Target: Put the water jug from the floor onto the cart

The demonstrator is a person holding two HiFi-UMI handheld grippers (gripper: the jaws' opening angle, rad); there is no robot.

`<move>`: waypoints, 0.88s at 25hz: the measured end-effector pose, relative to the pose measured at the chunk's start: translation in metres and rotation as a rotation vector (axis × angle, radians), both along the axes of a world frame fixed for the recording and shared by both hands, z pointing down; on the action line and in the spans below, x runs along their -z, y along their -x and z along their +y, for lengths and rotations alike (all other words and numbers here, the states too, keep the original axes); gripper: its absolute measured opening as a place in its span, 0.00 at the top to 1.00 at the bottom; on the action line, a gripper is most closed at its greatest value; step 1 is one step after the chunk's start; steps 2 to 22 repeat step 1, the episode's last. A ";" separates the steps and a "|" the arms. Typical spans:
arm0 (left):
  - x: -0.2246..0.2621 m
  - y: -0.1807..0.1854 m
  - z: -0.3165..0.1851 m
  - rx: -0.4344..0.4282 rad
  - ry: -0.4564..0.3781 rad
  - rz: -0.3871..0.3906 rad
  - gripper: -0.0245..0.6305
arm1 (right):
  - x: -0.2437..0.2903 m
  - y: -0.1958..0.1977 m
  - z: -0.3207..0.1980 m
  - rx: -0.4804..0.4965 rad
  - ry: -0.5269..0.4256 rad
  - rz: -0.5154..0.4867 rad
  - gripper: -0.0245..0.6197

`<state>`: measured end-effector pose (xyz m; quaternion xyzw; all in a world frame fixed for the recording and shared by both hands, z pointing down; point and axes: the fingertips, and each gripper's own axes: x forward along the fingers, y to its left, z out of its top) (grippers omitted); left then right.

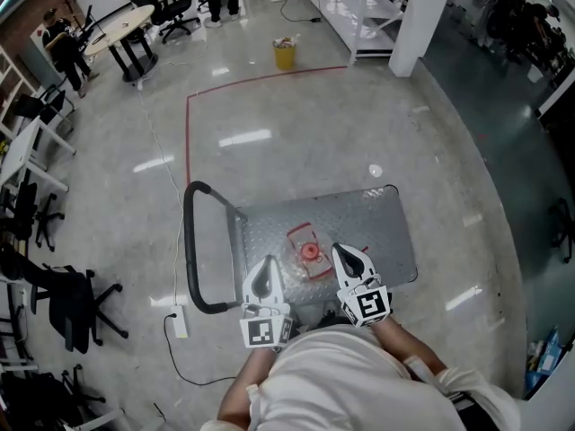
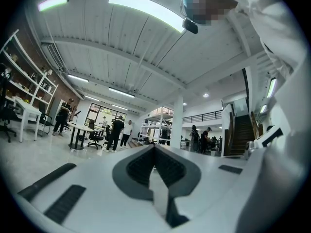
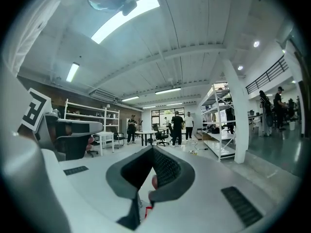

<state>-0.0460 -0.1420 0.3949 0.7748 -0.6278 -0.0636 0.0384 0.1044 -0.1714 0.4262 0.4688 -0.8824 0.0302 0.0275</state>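
Note:
The water jug (image 1: 308,251), clear with a red cap, stands on the grey metal deck of the cart (image 1: 377,218), near its front edge. The cart's black handle (image 1: 190,241) rises on the left side. My left gripper (image 1: 268,261) hovers just left of the jug, and my right gripper (image 1: 340,250) just right of it. Both are shut and hold nothing. In the left gripper view the left gripper (image 2: 154,147) points level across the room. In the right gripper view the right gripper (image 3: 153,149) does the same, and a bit of red shows through the gap under its tips.
A red tape line (image 1: 188,124) marks the floor beyond the cart. A yellow bin (image 1: 285,54) stands farther off, by white shelving (image 1: 359,7) and a white pillar (image 1: 422,16). Black office chairs (image 1: 63,299) and a power strip (image 1: 180,321) lie at the left. People stand by tables at the back.

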 end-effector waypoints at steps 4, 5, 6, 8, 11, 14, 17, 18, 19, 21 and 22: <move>0.000 -0.001 0.001 0.001 0.001 0.000 0.96 | 0.000 -0.002 0.001 -0.001 0.000 -0.002 0.94; 0.000 -0.001 0.001 0.001 0.001 0.000 0.96 | 0.000 -0.002 0.001 -0.001 0.000 -0.002 0.94; 0.000 -0.001 0.001 0.001 0.001 0.000 0.96 | 0.000 -0.002 0.001 -0.001 0.000 -0.002 0.94; 0.000 -0.001 0.001 0.001 0.001 0.000 0.96 | 0.000 -0.002 0.001 -0.001 0.000 -0.002 0.94; 0.000 -0.001 0.001 0.001 0.001 0.000 0.96 | 0.000 -0.002 0.001 -0.001 0.000 -0.002 0.94; 0.000 -0.001 0.001 0.001 0.001 0.000 0.96 | 0.000 -0.002 0.001 -0.001 0.000 -0.002 0.94; 0.000 -0.001 0.001 0.001 0.001 0.000 0.96 | 0.000 -0.002 0.001 -0.001 0.000 -0.002 0.94; 0.000 -0.001 0.001 0.001 0.001 0.000 0.96 | 0.000 -0.002 0.001 -0.001 0.000 -0.002 0.94; 0.000 -0.001 0.001 0.001 0.001 0.000 0.96 | 0.000 -0.002 0.001 -0.001 0.000 -0.002 0.94; 0.000 -0.001 0.001 0.001 0.001 0.000 0.96 | 0.000 -0.002 0.001 -0.001 0.000 -0.002 0.94; 0.000 -0.001 0.001 0.001 0.001 0.000 0.96 | 0.000 -0.002 0.001 -0.001 0.000 -0.002 0.94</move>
